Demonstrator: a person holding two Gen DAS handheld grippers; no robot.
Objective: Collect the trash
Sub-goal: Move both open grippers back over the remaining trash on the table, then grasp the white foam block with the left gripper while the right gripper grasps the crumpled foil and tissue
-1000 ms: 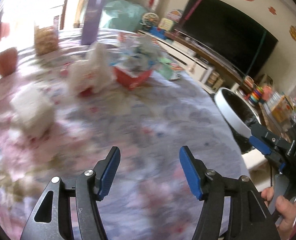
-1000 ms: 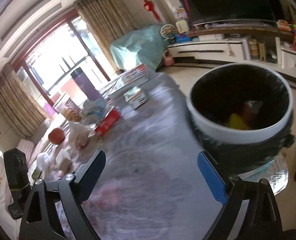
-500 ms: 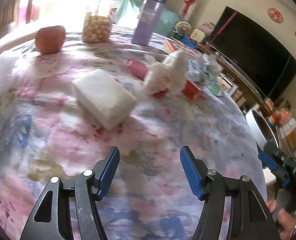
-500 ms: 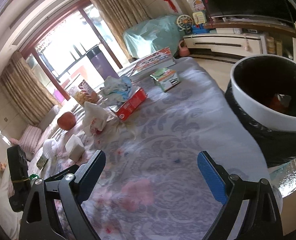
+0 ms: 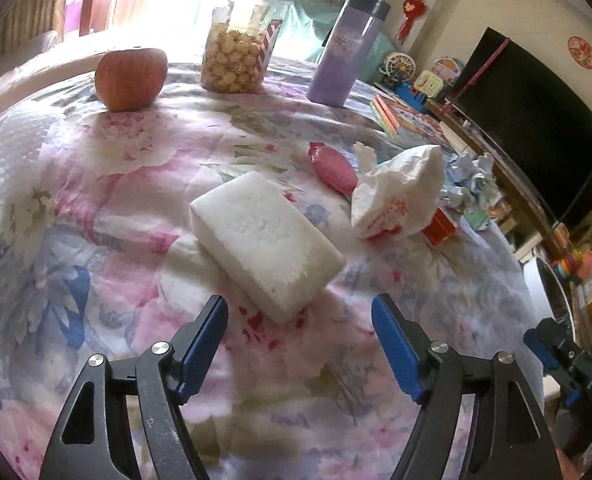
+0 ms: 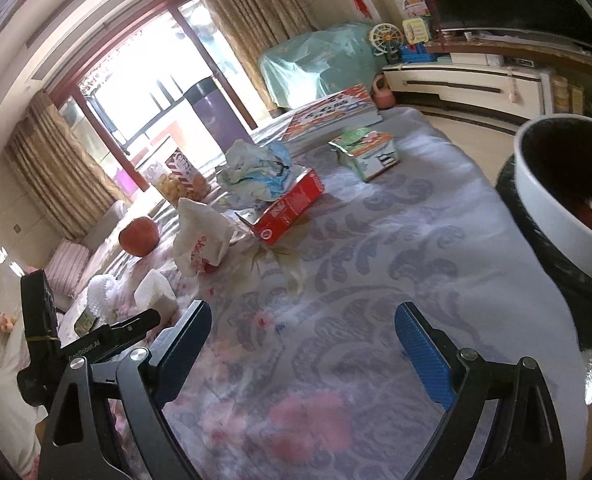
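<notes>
A floral cloth point(image 5: 108, 184) covers the table. Just ahead of the left gripper point(image 5: 300, 344), whose jaws gape empty, lies a white foam block point(image 5: 264, 240); beyond it to the right sits a crumpled wrapper point(image 5: 400, 196) with unreadable red print. Far ahead a clear tub point(image 5: 238, 52) holds popcorn. The right gripper point(image 6: 302, 344) is likewise spread, the bin point(image 6: 552, 192) to its right; the other tool's arm reads "GenRobot.AI".
</notes>
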